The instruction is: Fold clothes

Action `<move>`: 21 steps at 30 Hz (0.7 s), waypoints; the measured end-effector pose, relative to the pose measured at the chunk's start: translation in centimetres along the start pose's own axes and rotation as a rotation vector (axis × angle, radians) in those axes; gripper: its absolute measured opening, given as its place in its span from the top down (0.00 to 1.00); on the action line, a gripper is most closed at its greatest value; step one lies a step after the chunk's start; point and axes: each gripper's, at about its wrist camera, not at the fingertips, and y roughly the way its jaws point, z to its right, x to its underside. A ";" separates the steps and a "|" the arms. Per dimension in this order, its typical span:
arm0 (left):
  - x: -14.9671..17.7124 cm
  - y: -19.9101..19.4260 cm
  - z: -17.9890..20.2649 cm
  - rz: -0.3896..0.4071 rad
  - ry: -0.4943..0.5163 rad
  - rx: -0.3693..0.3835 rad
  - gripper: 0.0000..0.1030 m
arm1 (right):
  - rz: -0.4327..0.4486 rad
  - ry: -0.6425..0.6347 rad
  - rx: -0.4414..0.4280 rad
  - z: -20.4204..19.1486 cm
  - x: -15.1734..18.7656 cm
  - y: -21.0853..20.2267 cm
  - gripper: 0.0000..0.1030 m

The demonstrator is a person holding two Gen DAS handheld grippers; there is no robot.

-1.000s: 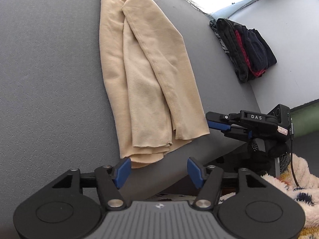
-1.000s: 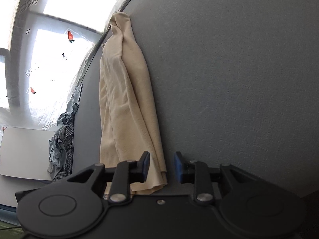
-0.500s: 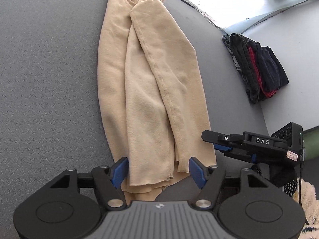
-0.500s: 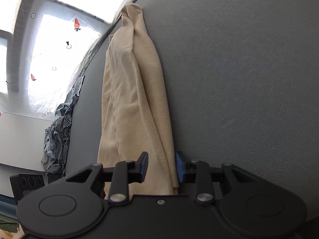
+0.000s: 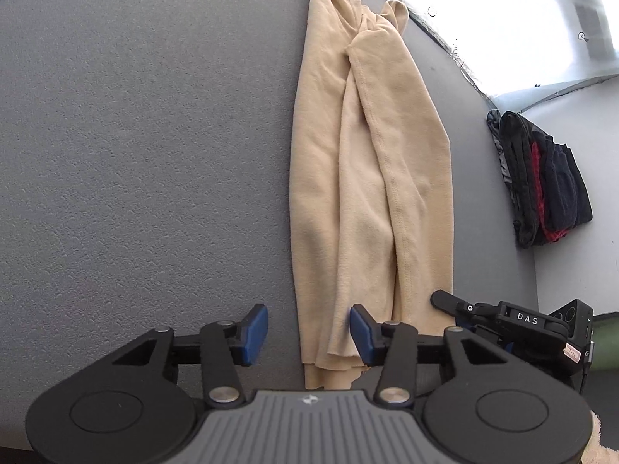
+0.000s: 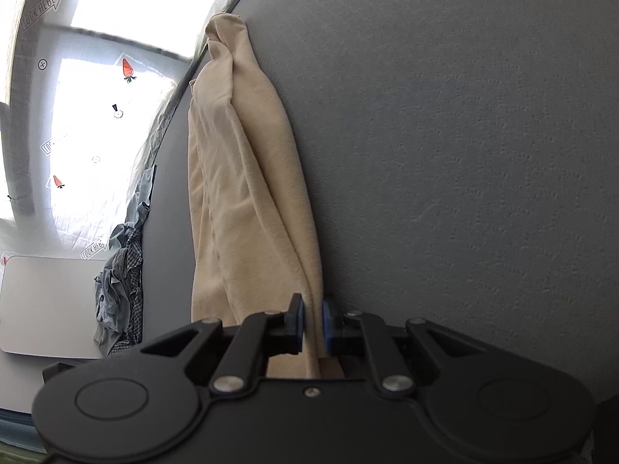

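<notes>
The right gripper (image 6: 312, 323) pinches the beige garment's (image 5: 371, 178) near edge; the left gripper (image 5: 307, 332), spread open, straddles its near-left corner.

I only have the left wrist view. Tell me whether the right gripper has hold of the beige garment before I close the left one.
Observer: It does. In the right wrist view the right gripper has its pads closed onto the near end of the beige garment, with fabric pinched between them.
Operator: Report what lies beyond the garment on that camera's window side.
Observer: A crumpled grey checked pile sits at the edge of the table, apart from the garment. I cannot tell whether it is the dark pile that you see.
Operator: Name anything past that pile.
Observer: A pale flat panel, off the table's edge.
</notes>
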 end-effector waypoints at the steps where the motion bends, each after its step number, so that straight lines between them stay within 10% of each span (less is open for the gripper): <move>1: 0.0 0.1 0.2 0.003 0.012 -0.008 0.41 | 0.000 0.002 0.000 0.0 0.0 0.0 0.88; 7: 0.0 0.4 1.5 0.023 0.087 -0.056 0.32 | 0.003 -0.004 0.003 -0.3 0.1 0.2 0.87; 10: 0.0 0.5 2.1 0.033 0.124 -0.079 0.79 | 0.016 -0.006 0.027 -0.5 0.4 0.1 0.91; 16: -0.4 -2.7 3.6 0.119 0.144 -0.016 0.86 | 0.044 0.034 -0.027 -1.0 0.7 -1.4 0.92; 21: -1.1 -6.7 4.6 0.226 0.116 0.083 0.86 | 0.165 0.151 -0.249 -1.7 0.0 -5.7 0.92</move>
